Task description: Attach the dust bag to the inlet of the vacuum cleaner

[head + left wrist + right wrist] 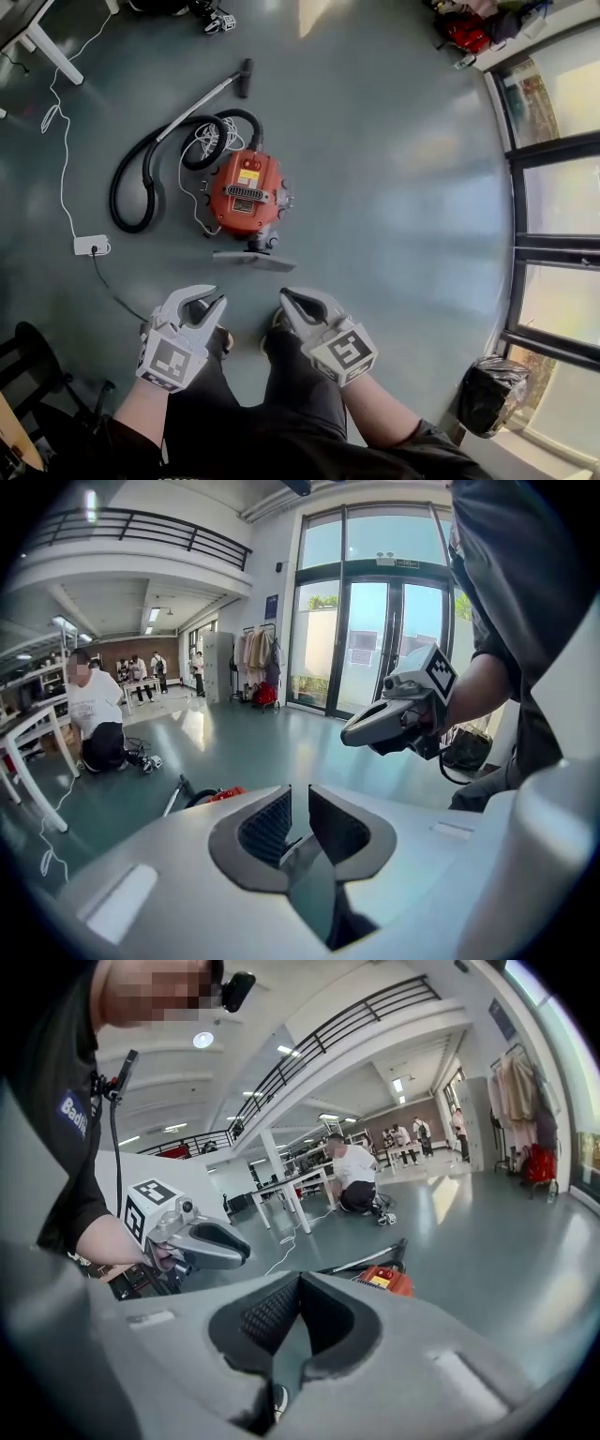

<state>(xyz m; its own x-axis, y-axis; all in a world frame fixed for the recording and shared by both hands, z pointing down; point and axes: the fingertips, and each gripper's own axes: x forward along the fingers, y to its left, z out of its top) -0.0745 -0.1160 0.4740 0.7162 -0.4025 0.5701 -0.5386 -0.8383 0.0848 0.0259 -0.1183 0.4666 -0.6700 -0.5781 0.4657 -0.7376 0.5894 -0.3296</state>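
Found the red canister vacuum cleaner (246, 192) standing on the floor (394, 206), well ahead of both tongs and touched by neither. Judged its long axis to run roughly away from the wearer, label side up, with the black hose (141, 183) leaving the far end and looping off to the left beside the wand (202, 98). Could not make out the inlet. Noted a flat grey piece (253, 259) lying just against the near end; possibly the dust bag, not confirmed. Placed there, by judgement, for ready reach. Recorded a white power strip (91, 246) on the floor to the left, well apart from the cleaner. Found the left tongs (214, 296) narrowly parted and empty, the right tongs (289, 298) pressed together on nothing. Held side by side above the wearer's knees, both angled down toward the cleaner, apparently in readiness. Judged attachment not yet begun
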